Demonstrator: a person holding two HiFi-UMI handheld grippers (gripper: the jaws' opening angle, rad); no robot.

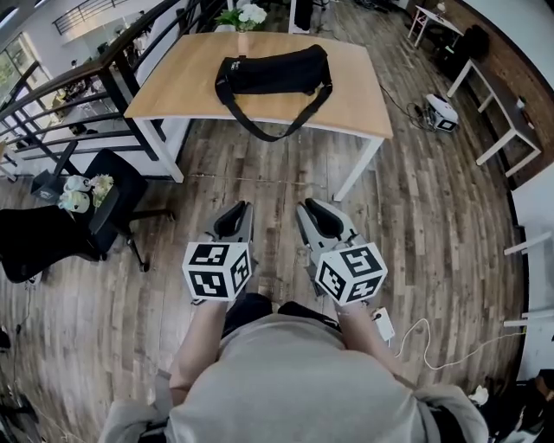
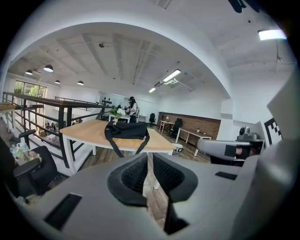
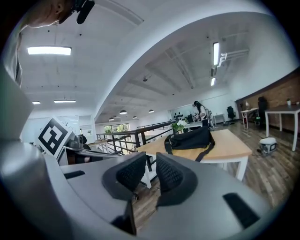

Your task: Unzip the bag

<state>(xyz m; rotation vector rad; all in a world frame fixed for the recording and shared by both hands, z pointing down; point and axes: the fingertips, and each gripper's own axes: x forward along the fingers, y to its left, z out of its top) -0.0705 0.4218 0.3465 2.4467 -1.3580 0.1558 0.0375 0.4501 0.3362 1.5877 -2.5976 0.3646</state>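
Straight ahead of both sets of jaws, and well apart from them, the black bag (image 1: 275, 71) lies lengthwise on a wooden table (image 1: 355, 86). Its shoulder strap (image 1: 268, 130) droops in a loop over the table edge nearest me. I hold my left gripper (image 1: 241, 209) and right gripper (image 1: 310, 209) side by side at waist height, both pointing roughly level at the bag. I judge this a carrying pose for walking up, since nothing is within reach yet. The left jaws are together with nothing between them. The right jaws stand a little apart, also with nothing between them, perhaps readied for a zip pull. The bag lying flat along the table would let one gripper pin it while the other draws the slider, but I cannot make out the zip or its pull from here. Plank floor (image 1: 260, 182) fills the space between the jaws and the table. White flowers (image 1: 247, 15) sit beyond the bag at the far edge. No brand, label or lettering is readable on the bag. The only print is the black-and-white square patterns on my marker cubes (image 1: 216, 270).
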